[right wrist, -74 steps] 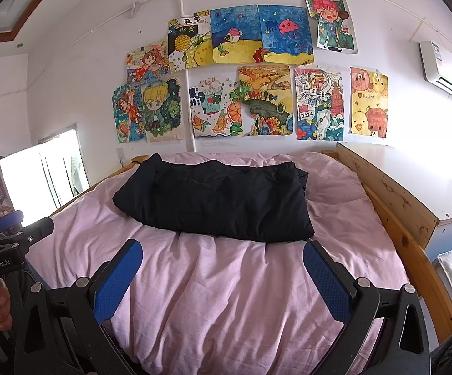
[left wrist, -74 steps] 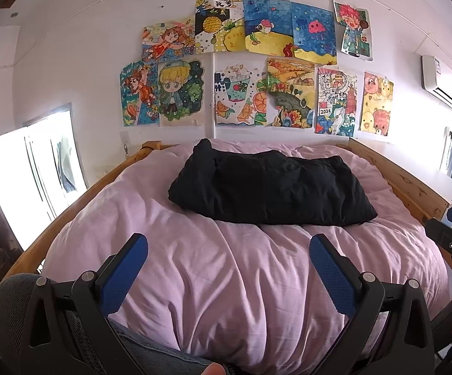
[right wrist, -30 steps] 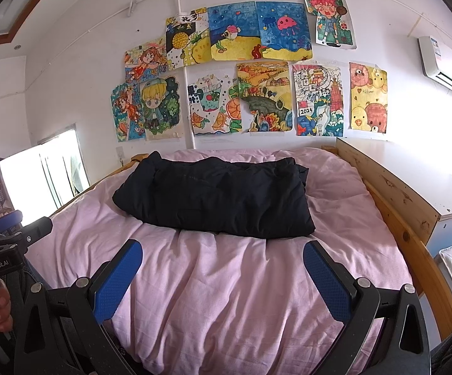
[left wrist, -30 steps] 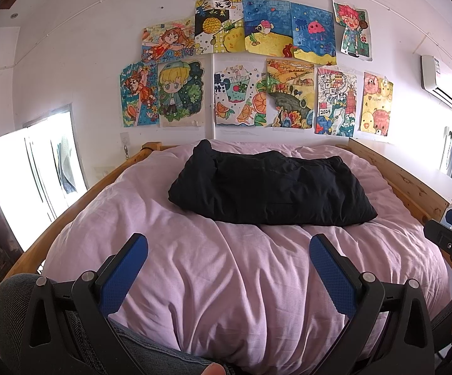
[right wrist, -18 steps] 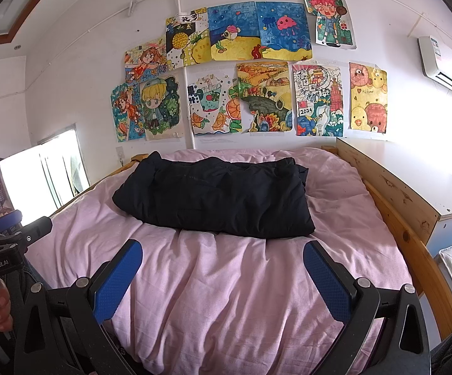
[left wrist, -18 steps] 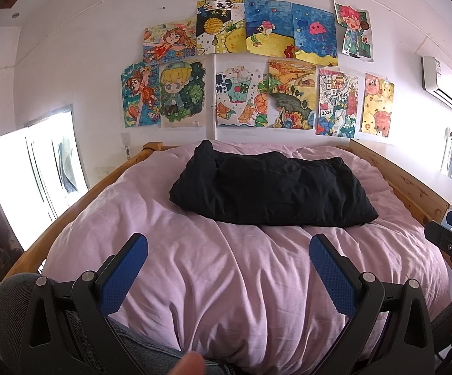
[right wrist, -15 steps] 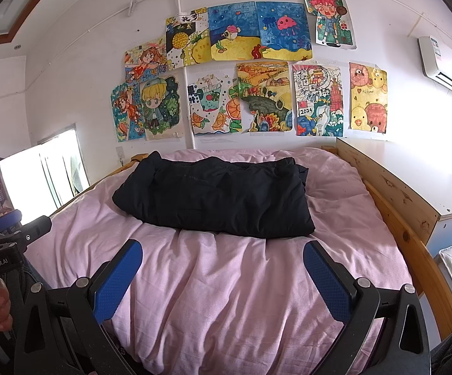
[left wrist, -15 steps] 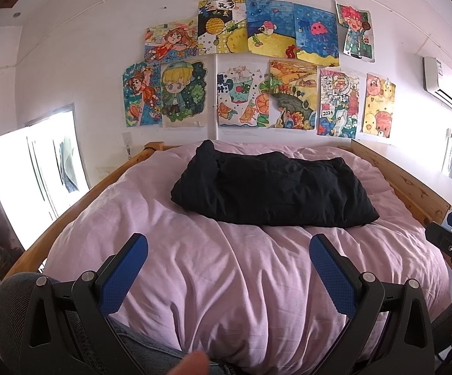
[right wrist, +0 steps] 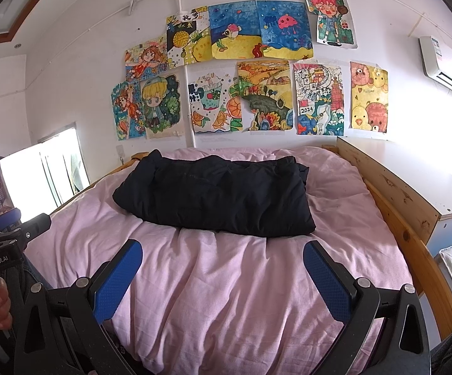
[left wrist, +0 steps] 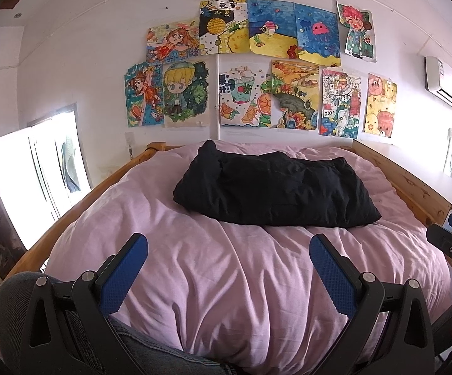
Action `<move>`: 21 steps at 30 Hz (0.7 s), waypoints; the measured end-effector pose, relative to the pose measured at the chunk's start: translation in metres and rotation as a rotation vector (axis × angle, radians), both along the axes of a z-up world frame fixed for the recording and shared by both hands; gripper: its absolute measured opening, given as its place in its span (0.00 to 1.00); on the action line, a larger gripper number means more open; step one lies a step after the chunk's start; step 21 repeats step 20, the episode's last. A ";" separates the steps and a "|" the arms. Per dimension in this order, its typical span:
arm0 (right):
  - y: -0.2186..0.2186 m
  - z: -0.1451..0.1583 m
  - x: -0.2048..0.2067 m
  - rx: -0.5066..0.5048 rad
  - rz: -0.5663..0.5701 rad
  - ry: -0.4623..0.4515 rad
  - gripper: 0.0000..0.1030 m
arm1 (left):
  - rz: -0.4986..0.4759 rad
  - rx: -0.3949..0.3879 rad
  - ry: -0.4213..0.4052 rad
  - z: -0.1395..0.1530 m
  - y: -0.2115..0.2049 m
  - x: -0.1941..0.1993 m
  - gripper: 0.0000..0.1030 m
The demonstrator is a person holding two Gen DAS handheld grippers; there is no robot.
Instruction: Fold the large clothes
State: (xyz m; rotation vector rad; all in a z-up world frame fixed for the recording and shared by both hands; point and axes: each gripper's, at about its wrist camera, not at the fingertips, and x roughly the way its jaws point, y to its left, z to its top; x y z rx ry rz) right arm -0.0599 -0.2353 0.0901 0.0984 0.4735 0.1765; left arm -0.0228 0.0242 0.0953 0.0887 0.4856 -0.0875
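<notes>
At twelve o'clock ahead of the left gripper (left wrist: pixel 228 263), the black garment (left wrist: pixel 276 191) lay in a compact bundle on the pink duvet (left wrist: pixel 232 281), fingers spread and empty. In the right wrist view, the right gripper (right wrist: pixel 222 268) likewise hung released, garment (right wrist: pixel 219 198) at twelve o'clock. Nothing had shifted over the last seconds; folding looked finished or not restarted.
</notes>
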 end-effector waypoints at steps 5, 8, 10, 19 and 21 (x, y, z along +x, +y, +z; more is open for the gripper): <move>0.000 0.000 0.000 0.000 0.000 0.000 1.00 | 0.001 -0.001 0.000 0.000 0.000 0.000 0.99; 0.000 0.000 0.000 0.000 0.000 0.000 1.00 | 0.000 0.000 -0.001 0.000 0.000 0.000 0.99; 0.000 0.000 0.000 0.001 0.000 0.000 1.00 | 0.000 0.001 0.000 0.000 -0.001 0.000 0.99; 0.000 0.000 -0.001 0.000 0.000 0.001 1.00 | 0.003 0.001 0.000 -0.001 -0.002 0.000 0.99; 0.000 0.000 0.000 0.000 -0.001 0.002 1.00 | 0.003 0.000 0.000 -0.001 -0.002 0.000 0.99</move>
